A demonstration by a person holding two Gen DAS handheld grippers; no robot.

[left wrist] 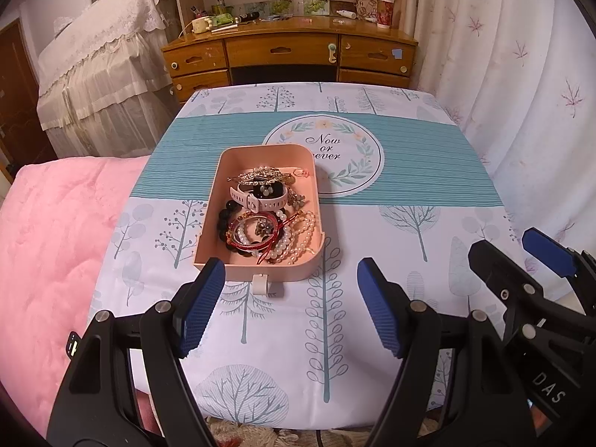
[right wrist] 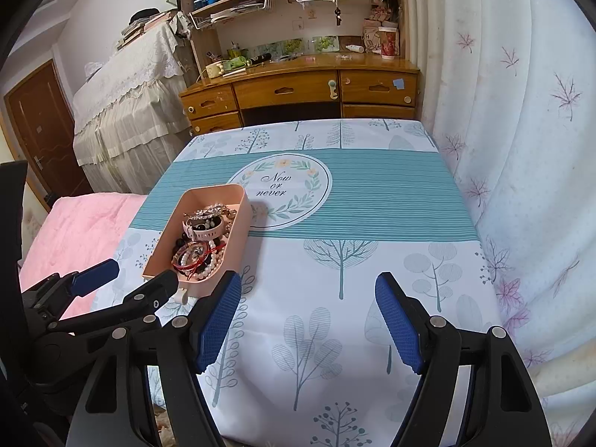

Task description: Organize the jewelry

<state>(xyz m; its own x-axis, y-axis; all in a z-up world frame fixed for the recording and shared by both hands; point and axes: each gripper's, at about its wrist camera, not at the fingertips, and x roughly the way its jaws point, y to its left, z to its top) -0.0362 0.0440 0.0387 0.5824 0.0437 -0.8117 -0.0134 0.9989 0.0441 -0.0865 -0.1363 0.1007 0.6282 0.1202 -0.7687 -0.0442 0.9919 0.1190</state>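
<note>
Plainly, both the left gripper (left wrist: 290,305) and right gripper (right wrist: 309,324) hung spread and empty near the pink tray (left wrist: 218,223) of tangled jewelry (left wrist: 268,219) on the table, so picking one loose top piece looked wisest.

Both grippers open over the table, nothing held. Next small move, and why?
Probably ease the left gripper forward and down toward the near end of the pink tray. Its jaws stand open and empty just short of the tray, where the pearl bracelets lie on top. The right gripper hangs over bare tablecloth, farther from the tray.
</note>
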